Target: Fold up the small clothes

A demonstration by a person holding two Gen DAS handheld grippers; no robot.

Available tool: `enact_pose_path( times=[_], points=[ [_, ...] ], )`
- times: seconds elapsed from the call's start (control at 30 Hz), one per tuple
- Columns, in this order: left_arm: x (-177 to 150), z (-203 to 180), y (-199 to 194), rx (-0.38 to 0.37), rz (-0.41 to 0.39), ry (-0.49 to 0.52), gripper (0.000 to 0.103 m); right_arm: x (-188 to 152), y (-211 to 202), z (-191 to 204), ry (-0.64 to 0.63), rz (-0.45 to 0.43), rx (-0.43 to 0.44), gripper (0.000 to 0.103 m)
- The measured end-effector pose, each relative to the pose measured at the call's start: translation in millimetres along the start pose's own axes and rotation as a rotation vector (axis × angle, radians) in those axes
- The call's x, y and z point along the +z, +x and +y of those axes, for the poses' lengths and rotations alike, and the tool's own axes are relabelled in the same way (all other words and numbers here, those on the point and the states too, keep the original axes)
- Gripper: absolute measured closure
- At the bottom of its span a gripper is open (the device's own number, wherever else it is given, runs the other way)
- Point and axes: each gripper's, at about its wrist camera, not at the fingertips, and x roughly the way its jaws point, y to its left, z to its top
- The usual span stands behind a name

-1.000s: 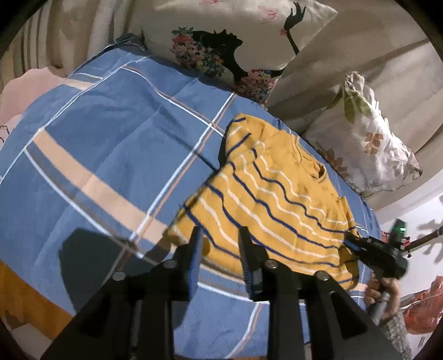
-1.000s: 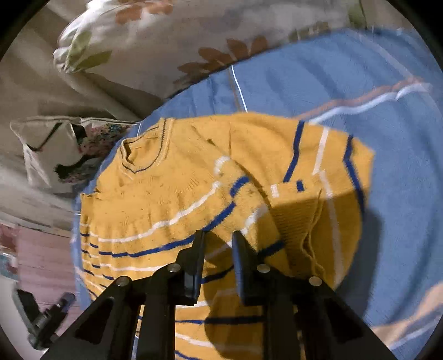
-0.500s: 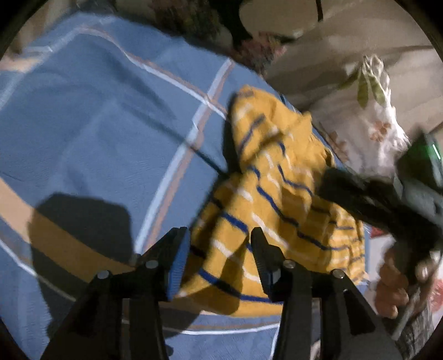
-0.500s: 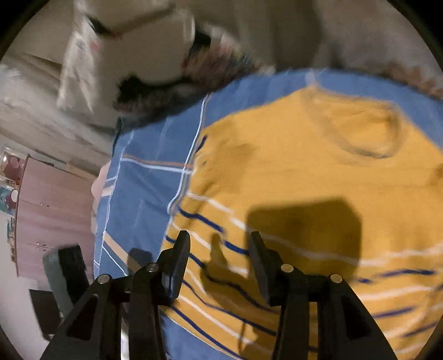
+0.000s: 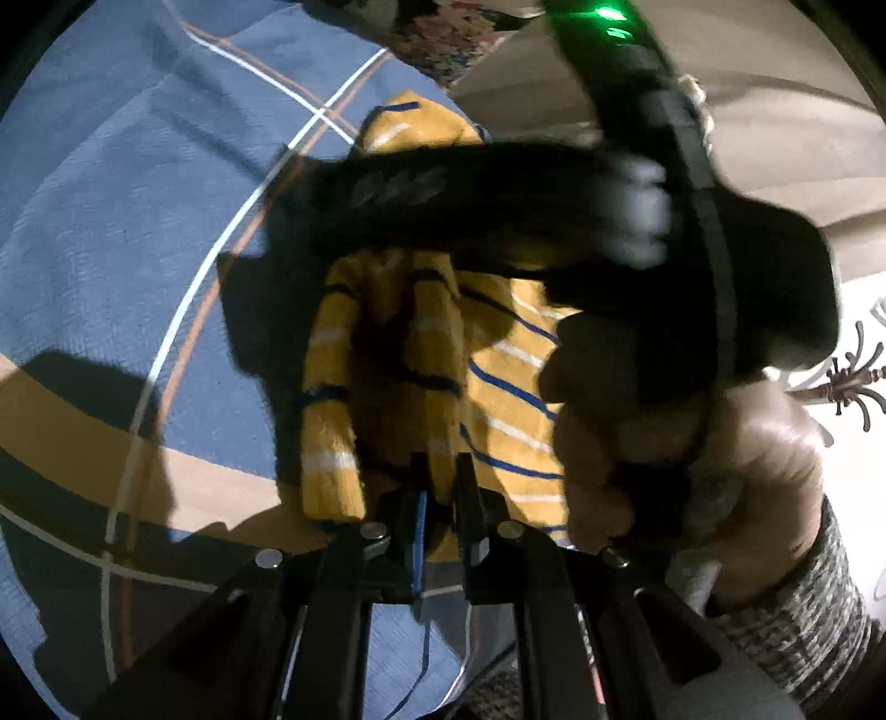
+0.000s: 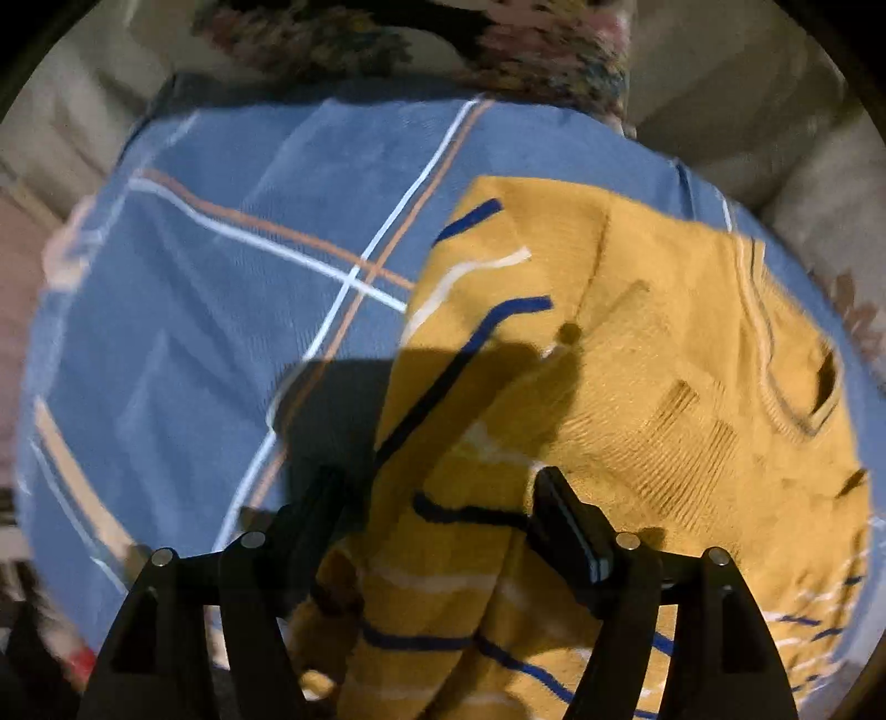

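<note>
A yellow knit sweater [image 6: 637, 360] with blue and white stripes lies on a blue plaid blanket [image 6: 221, 332]. In the left wrist view its near edge [image 5: 498, 399] is bunched into upright folds, and my left gripper [image 5: 441, 471] is shut on one of them. My right gripper [image 6: 443, 498] points down over the sweater's left edge. Its jaws are opening wide, with a raised fold lying loose between them. One black finger [image 5: 443, 194] of it crosses the left wrist view, blurred. A hand [image 5: 692, 443] holds its handle.
The blanket [image 5: 111, 221] spreads out to the left of the sweater. A floral pillow [image 6: 498, 44] lies at the blanket's far edge, with beige cushions behind it. A grey knit sleeve [image 5: 803, 609] is at the lower right. A dark coat stand [image 5: 853, 382] stands by the white wall.
My left gripper sank and shut on the sweater's near edge, which is now bunched. My right gripper swept across the sweater to its left edge, rolled, and opened wide.
</note>
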Motion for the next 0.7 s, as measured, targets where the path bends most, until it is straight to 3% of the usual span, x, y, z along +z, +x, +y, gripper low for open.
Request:
enact_pose_path(
  times=[0.13, 0.2, 0.27, 0.5, 0.7],
  points=[
    [-1.1, 1.2, -7.8, 0.002, -0.012, -0.011, 0.095, -10.1, -0.7, 10.4, -0.041, -0.036, -0.087, 0.042],
    [-1.7, -0.2, -18.4, 0.004, -0.033, -0.010, 0.095, -15.5, -5.8, 9.4, -0.033, -0.047, -0.112, 0.070],
    [-1.7, -1.2, -36.1, 0.006, -0.074, -0.018, 0.095, -16.5, -13.7, 0.3, 0.005, -0.066, -0.057, 0.084],
    [-4.3, -3.2, -94.0, 0.069, -0.230, -0.068, 0.095, -33.1, -62.9, -58.0, 0.159, -0.186, 0.178, 0.088],
    [-7.1, -32.5, -81.4, 0.159, -0.259, -0.063, 0.095, -79.0, -97.4, -165.0, 0.329, -0.292, 0.349, 0.089]
  ],
)
